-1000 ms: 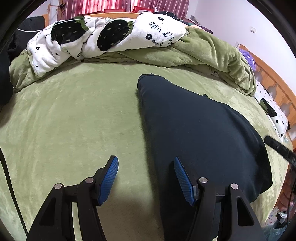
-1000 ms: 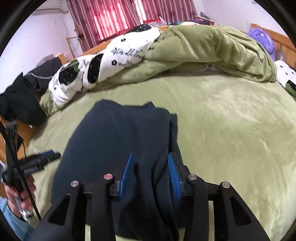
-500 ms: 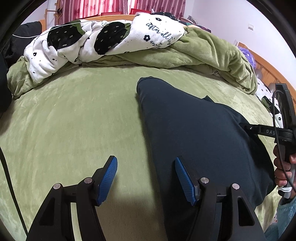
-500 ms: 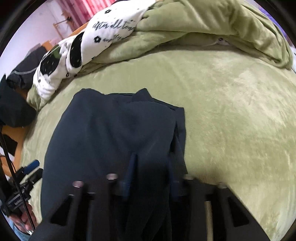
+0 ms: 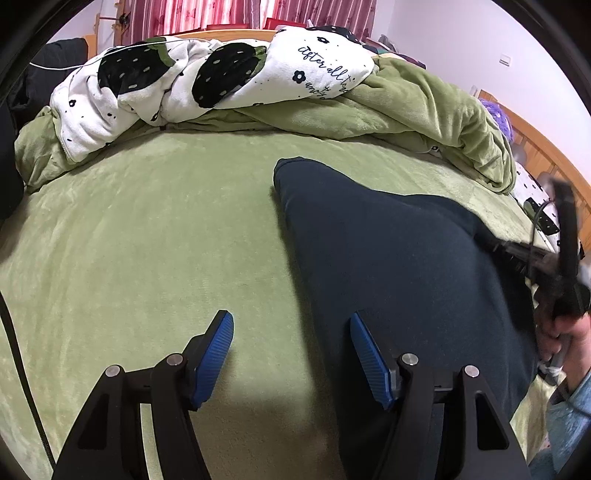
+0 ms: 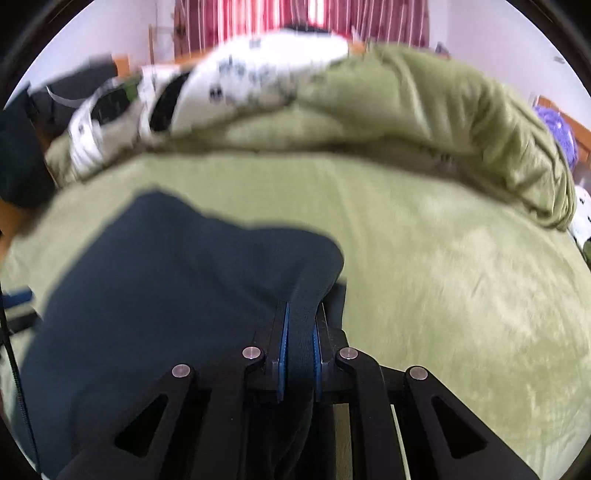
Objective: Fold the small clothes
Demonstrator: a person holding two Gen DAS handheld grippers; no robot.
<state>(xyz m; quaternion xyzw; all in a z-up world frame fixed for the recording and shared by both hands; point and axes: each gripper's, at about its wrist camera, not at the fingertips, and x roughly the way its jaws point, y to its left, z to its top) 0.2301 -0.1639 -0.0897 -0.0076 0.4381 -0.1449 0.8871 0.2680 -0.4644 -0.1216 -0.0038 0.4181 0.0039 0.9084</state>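
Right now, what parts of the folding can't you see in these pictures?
- Dark garment: near end cut off by the left wrist view's bottom edge; what kind of clothing is unclear.
- Right gripper: shut on a fold; the cloth below is hidden by its own frame.
- Patterned blanket: print smeared by motion blur, right wrist view.

Home bedroom was indicated: bed [image 5: 147, 229] covered in green plush sheet, rumpled green duvet [image 5: 424, 110], printed white blanket [image 5: 229, 74], red curtains [image 5: 229, 14], wooden headboard [image 5: 546, 147].
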